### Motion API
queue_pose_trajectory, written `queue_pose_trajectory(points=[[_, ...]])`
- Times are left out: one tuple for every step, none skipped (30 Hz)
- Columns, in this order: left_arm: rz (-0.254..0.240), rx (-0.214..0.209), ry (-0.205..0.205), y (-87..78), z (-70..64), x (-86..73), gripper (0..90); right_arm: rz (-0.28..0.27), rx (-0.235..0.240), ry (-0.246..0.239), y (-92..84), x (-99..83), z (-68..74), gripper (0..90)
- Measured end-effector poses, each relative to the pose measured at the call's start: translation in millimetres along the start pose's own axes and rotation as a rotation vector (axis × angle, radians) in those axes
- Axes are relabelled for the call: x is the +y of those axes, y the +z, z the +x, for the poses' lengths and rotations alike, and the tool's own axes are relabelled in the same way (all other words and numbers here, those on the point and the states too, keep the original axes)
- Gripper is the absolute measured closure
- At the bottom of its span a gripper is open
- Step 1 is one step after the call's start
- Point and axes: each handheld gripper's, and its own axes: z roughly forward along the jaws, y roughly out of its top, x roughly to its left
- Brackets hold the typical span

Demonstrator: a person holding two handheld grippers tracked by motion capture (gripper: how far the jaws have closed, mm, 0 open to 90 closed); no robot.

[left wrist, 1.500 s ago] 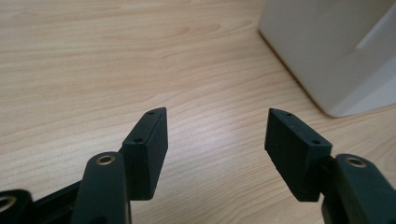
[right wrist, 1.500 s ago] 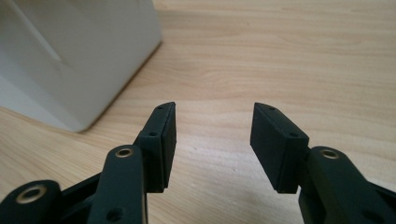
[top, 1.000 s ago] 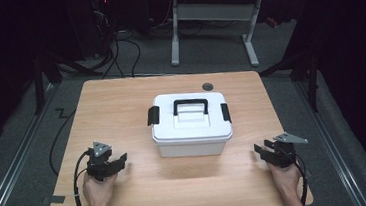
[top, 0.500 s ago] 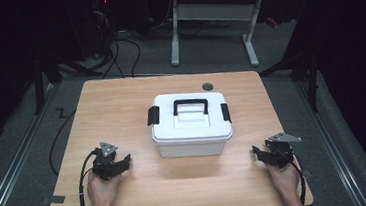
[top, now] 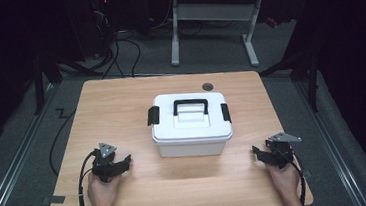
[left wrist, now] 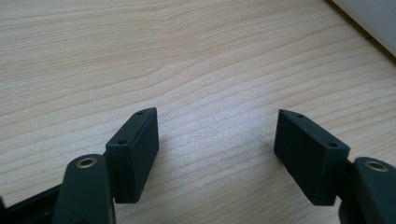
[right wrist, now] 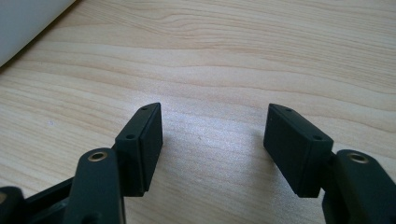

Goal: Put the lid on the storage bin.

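The white box (top: 191,125) sits at the middle of the wooden table (top: 120,98), lid on, its black handle (top: 189,105) lying flat across the top and a black latch on each short side: the left latch (top: 153,115) and the right latch (top: 225,113). Just beyond the box, towards the table's far edge, there's a small dark round disc (top: 207,86) set in the wood. Now to the hands. The left gripper (top: 122,163) is down near the box's front left corner, just off it but not touching, resting low over the wood with the person's left hand (top: 102,190) wrapped behind it; its jaws have just been opening and stand well apart, with bare table grain between them and nothing held. In the left gripper view a sliver of the box's white wall (left wrist: 373,18) peeks in at the upper right corner. Over on the other side of the box, the right gripper (top: 256,153) sits a little farther out from the front right corner, right hand (top: 284,179) behind it, jaws likewise apart after widening, and again nothing between them. In the right gripper view the box's pale side (right wrist: 28,18) shows at the upper left. A black cable (top: 81,192) loops back from the left gripper towards the table's near edge.
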Motion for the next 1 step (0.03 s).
queue_pose_trajectory(points=[[-0.002,0.000,-0.001,0.1,0.1,-0.1,31.4,0.000,0.000,-0.001,0.0,0.0,-0.1,37.6]])
